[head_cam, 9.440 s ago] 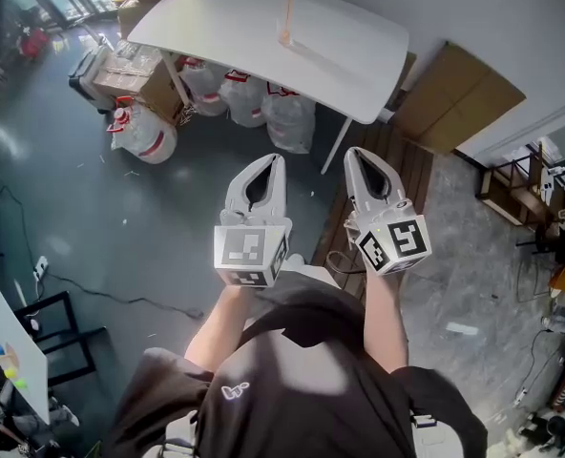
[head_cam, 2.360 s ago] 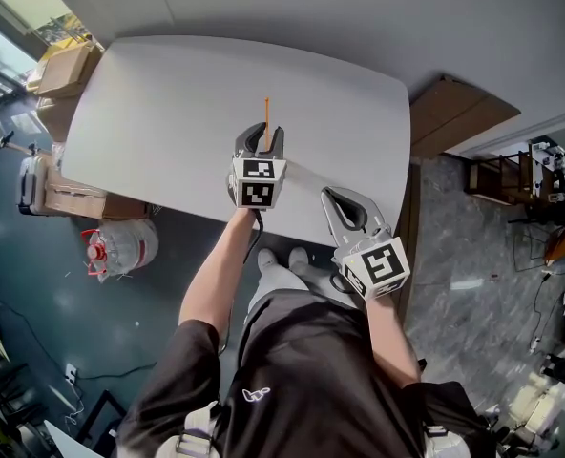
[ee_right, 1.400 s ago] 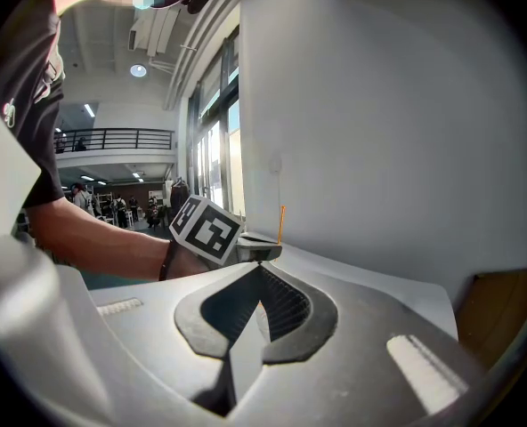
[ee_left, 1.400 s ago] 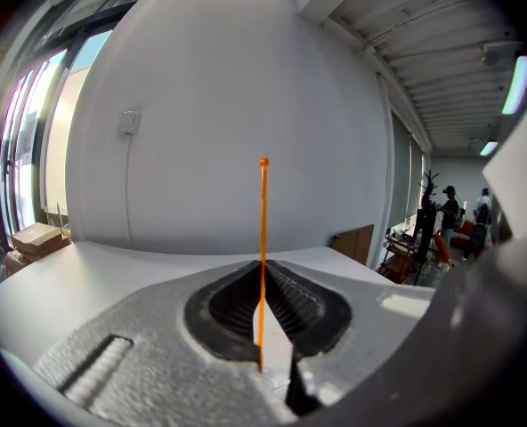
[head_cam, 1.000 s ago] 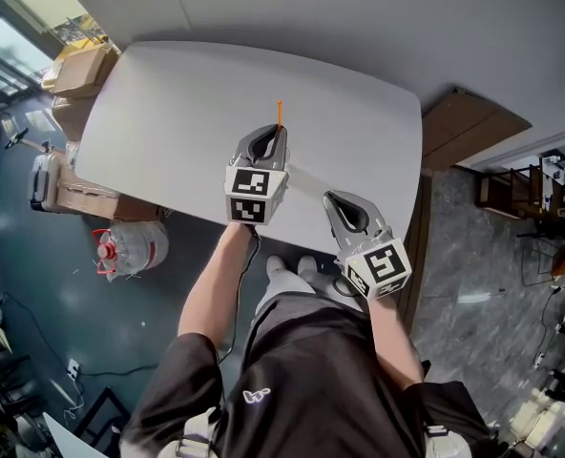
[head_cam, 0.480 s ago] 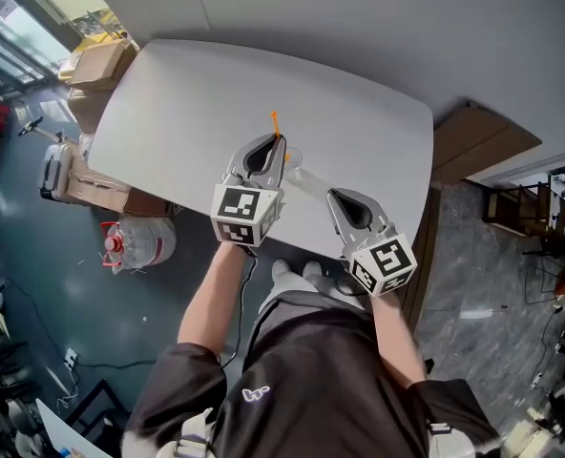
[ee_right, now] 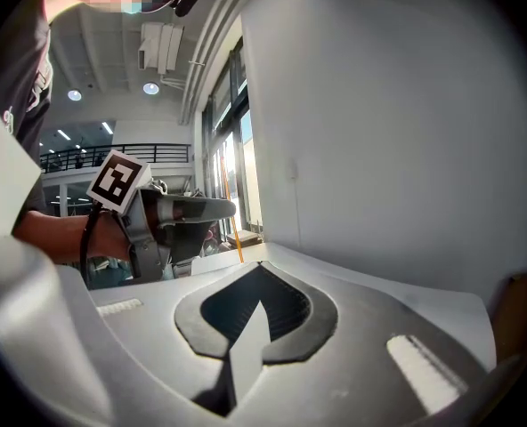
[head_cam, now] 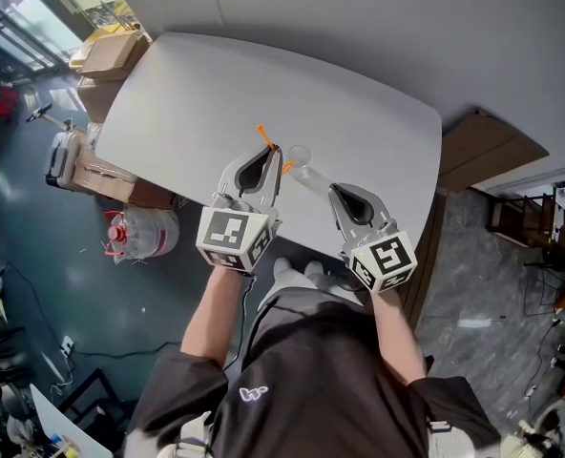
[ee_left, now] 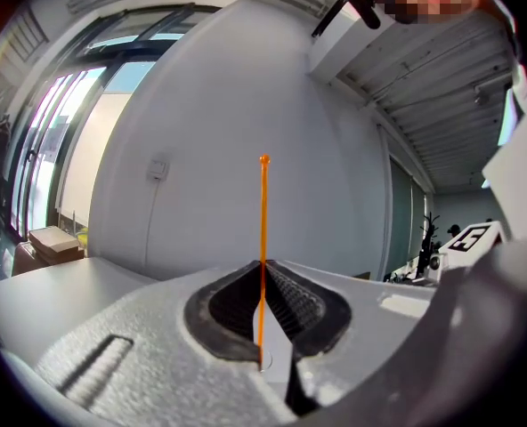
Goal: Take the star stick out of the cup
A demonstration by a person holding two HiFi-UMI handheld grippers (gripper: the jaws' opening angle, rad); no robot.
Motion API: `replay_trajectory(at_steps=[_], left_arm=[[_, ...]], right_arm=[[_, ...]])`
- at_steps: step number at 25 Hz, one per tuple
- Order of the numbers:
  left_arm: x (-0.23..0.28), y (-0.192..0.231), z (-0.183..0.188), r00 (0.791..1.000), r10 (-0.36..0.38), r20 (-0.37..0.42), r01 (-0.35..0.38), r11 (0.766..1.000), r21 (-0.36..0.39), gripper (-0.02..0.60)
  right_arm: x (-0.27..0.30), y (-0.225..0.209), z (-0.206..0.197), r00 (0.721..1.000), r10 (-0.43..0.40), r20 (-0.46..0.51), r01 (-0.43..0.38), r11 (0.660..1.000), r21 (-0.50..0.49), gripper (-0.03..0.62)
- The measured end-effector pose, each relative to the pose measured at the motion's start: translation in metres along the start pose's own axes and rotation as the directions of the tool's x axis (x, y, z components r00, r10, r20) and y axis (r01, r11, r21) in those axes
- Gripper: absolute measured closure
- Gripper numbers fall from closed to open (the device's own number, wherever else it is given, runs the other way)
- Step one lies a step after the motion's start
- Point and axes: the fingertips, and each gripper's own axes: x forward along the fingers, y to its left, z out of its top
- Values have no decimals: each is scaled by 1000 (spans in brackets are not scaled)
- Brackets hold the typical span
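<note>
star stick [ee_left: 263, 203]: thin, orange, upright in the left gripper view, with a small knob at its top end. it sits between the jaws of the left gripper [ee_left: 262, 263], which are closed on its lower part, with no gap visible on either side of the shaft. in the head view the stick tilts up and to the left from the jaw tips, and a short orange piece shows just below them on the right side. that piece is too small to identify; it may be the star end.

cup [head_cam: 299, 156]: clear, standing on the table [head_cam: 187, 103] just to the right of the left gripper's tips. the stick's lower end lies close beside the cup rim. the head view does not show whether it is fully out of the cup.

right gripper [ee_right: 260, 265]: jaws together at the tips, nothing between them. it hovers over the near edge of the table, to the right of the cup and apart from it. the right gripper view shows the left gripper off to its left, level, with the orange stick rising from its tips and its marker cube [ee_right: 119, 178] tilted.

surroundings: the table is white with rounded corners and stands against a pale wall [head_cam: 378, 27]. cardboard boxes [head_cam: 111, 53] sit on the floor past its left end. a large water jug [head_cam: 141, 234] with a red cap lies on the dark floor below the near edge. the person wears a dark shirt [head_cam: 311, 370], with both forearms bare.
</note>
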Motion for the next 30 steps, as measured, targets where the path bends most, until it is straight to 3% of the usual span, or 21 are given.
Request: replay_trajectory(at_steps=[7,17,30], left_arm=[[-29,-6,8,999,49,23,-49,999,-3,565],[-47,-16,-17,988,155,-19,-156,985,-69,565],[-39,-26,-28,982,182,-47,-183,983,-22,565]], right_arm=[[6,3,3,1000,15,18,-15,1000,1,588],[15,3,10,999,14,48,-15,1000,25,588],[15,-2,17,998,9,56,-9,1000,1,588]])
